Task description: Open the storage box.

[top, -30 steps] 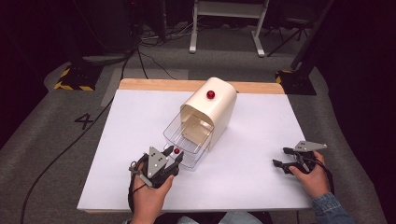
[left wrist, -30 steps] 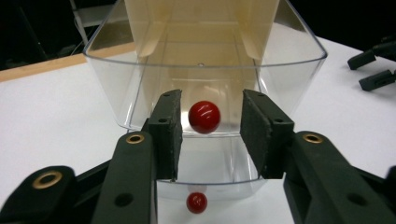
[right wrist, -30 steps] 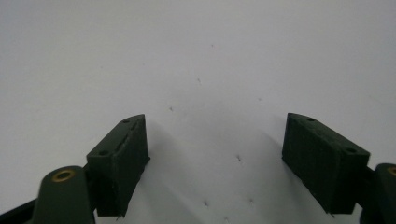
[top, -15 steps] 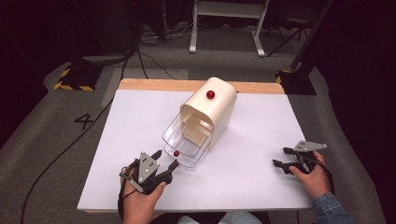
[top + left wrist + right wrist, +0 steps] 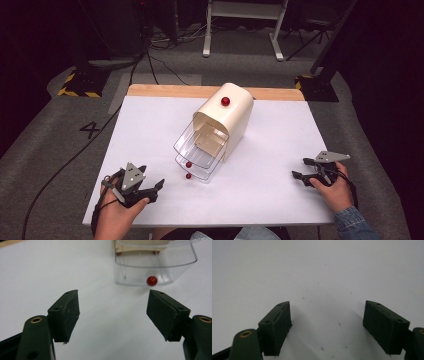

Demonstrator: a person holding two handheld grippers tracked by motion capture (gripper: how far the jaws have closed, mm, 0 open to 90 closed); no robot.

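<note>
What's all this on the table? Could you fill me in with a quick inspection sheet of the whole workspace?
Surface: white table top with a wooden strip along the far edge, bare around the cabinet.
Job's things: small cream drawer cabinet with a red knob on top; two clear drawers pulled out, each with a red knob.
Clutter: nothing seen.
Grippers: left gripper open, its jaws have just been opening, nothing between them, aimed at the lower drawer's knob; right gripper open, resting at the table's right side.
Cables: black cables on the floor beyond and left of the table.
Surroundings: grey carpet, a painted number four, white stand legs, yellow-black striped tape.
</note>
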